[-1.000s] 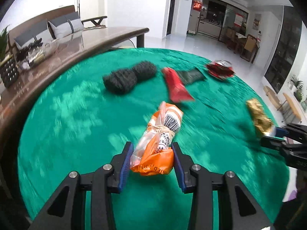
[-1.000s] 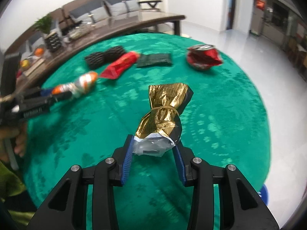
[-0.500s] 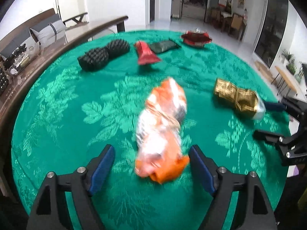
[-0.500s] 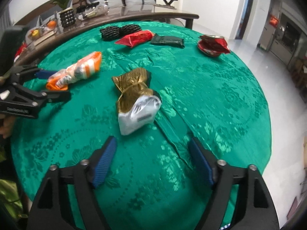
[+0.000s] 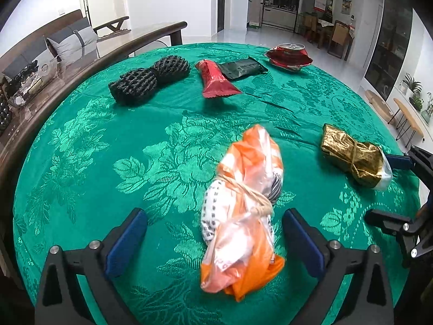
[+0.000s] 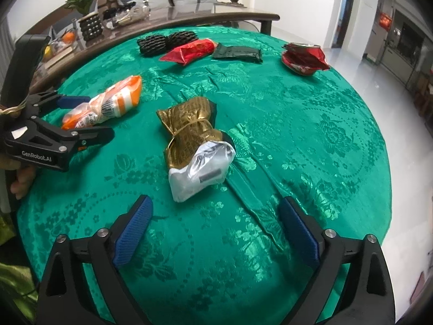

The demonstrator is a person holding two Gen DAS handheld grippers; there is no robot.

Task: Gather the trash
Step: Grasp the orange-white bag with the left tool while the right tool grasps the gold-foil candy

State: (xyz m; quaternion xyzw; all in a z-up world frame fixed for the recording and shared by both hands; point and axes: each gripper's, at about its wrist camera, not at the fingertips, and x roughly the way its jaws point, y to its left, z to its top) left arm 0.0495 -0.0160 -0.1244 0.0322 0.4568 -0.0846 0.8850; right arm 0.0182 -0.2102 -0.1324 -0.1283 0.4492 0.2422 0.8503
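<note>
An orange-and-white plastic bundle tied with twine lies on the green tablecloth. It sits between the jaws of my left gripper, which are opening, and the pads stand clear of it on both sides. A gold foil bundle with a clear plastic end rests just ahead of my right gripper. Its jaws are opening too, with nothing pressed between them. Each gripper also shows from the side in the other view: the right gripper and the left gripper.
At the far side of the cloth lie a black mesh bundle, a red wrapper, a dark green packet and a crushed red can. A long wooden table with clutter stands behind. A hand holds the left gripper.
A second ago both grippers were shut on their bundles. Both have since opened wide, and the orange bundle and the gold bundle now lie loose on the cloth.
</note>
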